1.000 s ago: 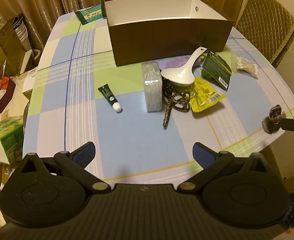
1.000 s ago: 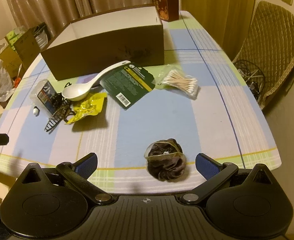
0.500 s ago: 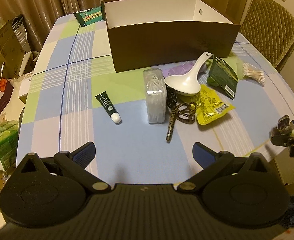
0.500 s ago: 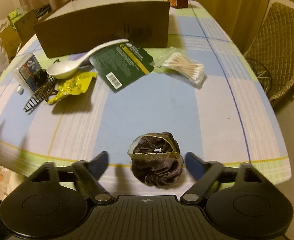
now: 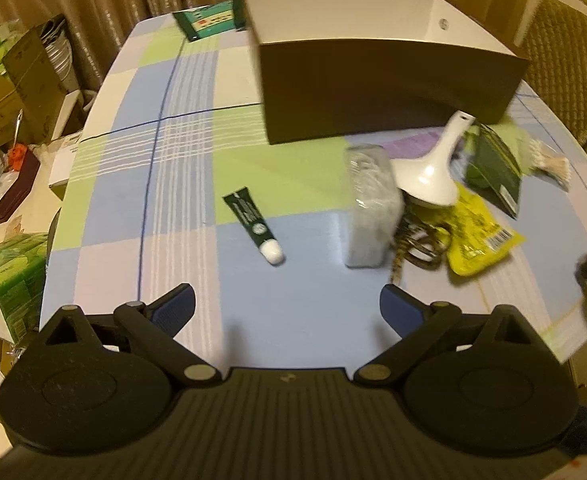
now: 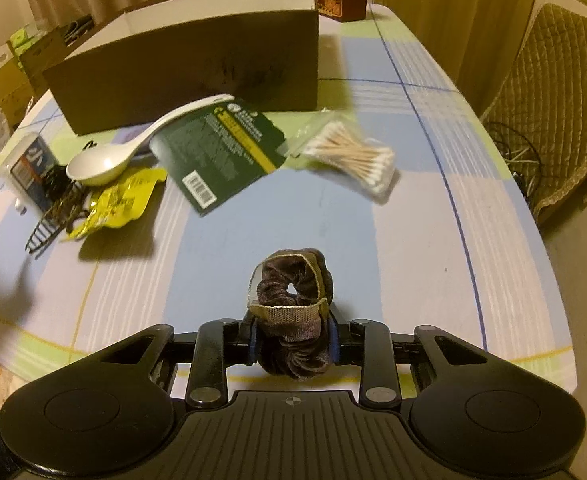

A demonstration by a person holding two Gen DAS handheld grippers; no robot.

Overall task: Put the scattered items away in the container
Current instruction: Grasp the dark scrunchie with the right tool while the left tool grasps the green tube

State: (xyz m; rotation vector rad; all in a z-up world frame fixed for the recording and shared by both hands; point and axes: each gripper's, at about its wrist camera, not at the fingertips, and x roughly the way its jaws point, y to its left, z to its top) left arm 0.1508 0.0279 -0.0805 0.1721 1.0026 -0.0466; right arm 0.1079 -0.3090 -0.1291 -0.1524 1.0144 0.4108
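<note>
Your right gripper has just been closing, and its jaws now pinch the scrunchie at the near edge of the desk. Your left gripper hangs with jaws wide and empty, the tube just beyond them. The pick looks done; next, lift the scrunchie clear and carry it over the clutter to the box at the far side.

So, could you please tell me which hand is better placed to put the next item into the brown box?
The right. Its fingers have just closed on the brown velvet scrunchie, so it only needs carrying to the brown box. The left gripper is open and empty, short of the green tube.
</note>
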